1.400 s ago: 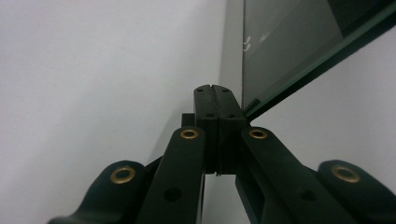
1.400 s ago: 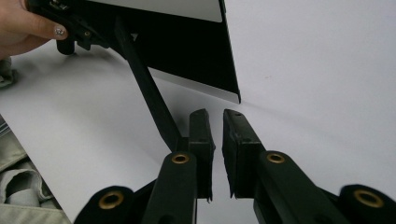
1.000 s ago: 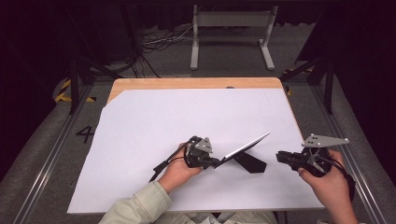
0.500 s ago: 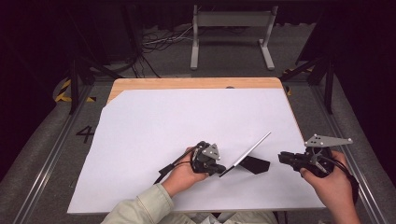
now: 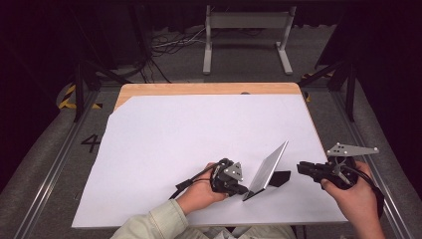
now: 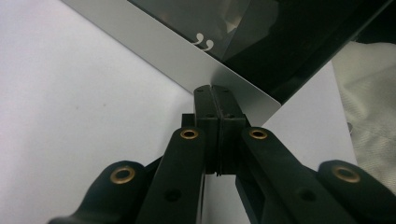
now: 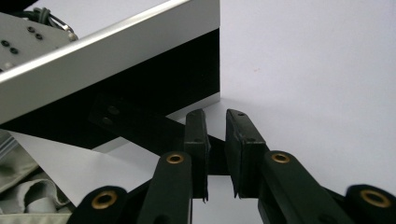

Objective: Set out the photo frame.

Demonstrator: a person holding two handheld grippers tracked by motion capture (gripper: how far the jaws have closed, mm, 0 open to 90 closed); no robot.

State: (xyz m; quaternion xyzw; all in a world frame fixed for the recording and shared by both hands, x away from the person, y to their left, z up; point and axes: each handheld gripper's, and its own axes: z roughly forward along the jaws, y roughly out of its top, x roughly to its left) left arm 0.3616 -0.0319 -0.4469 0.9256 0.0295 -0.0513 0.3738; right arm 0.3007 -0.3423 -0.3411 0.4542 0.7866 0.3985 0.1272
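Silver-backed, the tablet [image 5: 268, 168] stands tilted on its black fold-out stand [image 5: 278, 178] near the front edge of the white table [image 5: 164, 144], between the two hands. Its long axis runs from the near left corner up toward the far right.

The left claw [image 5: 243, 190] is pressed together, its tips touching the tablet's near corner; whether that edge is pinched between the pads cannot be told.

The right claw [image 5: 302, 168] hangs just right of the stand, jaws slightly apart with nothing between them, pointing left at it. The left hand is therefore the nearer one.

The left claw view shows the glossy dark screen face and the silver bezel [image 6: 154, 51]. The right claw view shows the stand leg [image 7: 140, 123] crossing just ahead of the pads [image 7: 240, 135].
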